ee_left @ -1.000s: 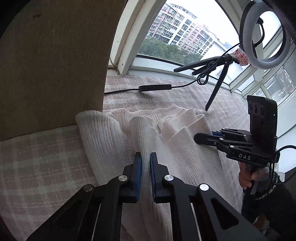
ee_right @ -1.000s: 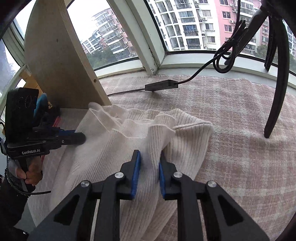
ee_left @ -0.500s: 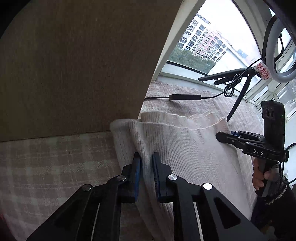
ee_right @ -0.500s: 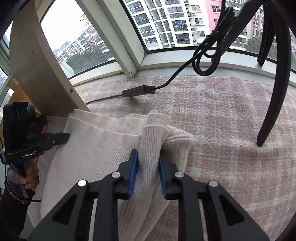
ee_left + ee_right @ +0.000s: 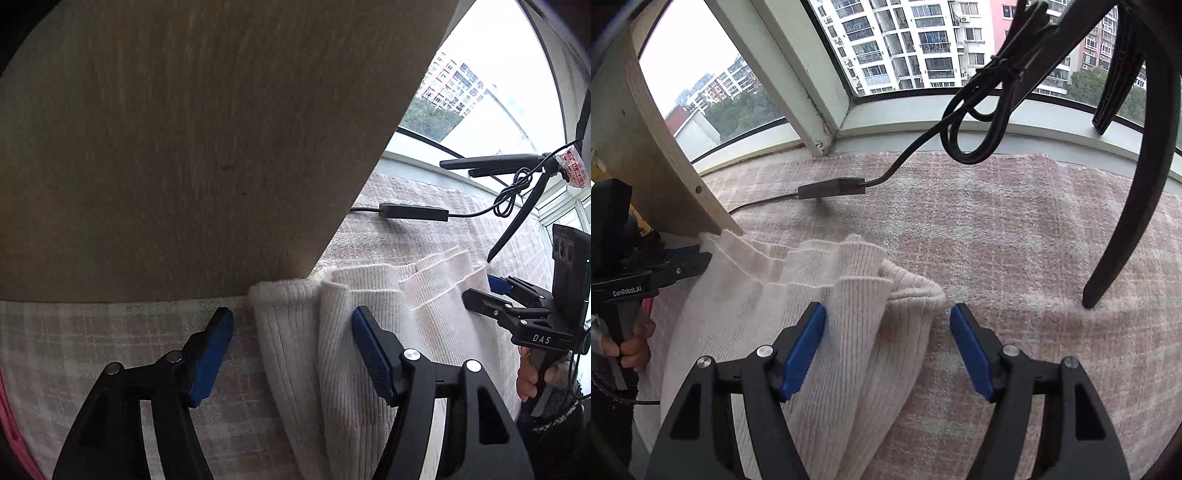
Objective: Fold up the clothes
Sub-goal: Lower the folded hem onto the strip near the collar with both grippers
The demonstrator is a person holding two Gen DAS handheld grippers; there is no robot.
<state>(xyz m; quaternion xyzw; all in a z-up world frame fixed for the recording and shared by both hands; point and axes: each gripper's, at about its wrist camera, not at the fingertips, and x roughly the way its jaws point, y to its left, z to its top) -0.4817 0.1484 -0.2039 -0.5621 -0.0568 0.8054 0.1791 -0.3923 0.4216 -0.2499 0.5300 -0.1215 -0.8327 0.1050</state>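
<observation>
A cream ribbed knit garment (image 5: 369, 332) lies folded on the pink plaid cloth, its far edge bunched in ridges; it also shows in the right wrist view (image 5: 812, 314). My left gripper (image 5: 291, 332) is open, its jaws straddling the garment's left corner, which lies loose between them. My right gripper (image 5: 888, 328) is open, its jaws either side of the garment's right corner, not gripping it. Each gripper shows in the other's view: the right one (image 5: 491, 295), the left one (image 5: 687, 258).
A wooden board (image 5: 184, 147) stands at the garment's far left corner. A black cable with an inline box (image 5: 831, 190) runs across the plaid cloth (image 5: 1015, 240). A tripod leg (image 5: 1115, 240) stands at the right, by the window.
Both grippers were shut on the garment's corners and have opened, letting it go. The garment has been carried toward the wooden board and now lies down on the cloth.
</observation>
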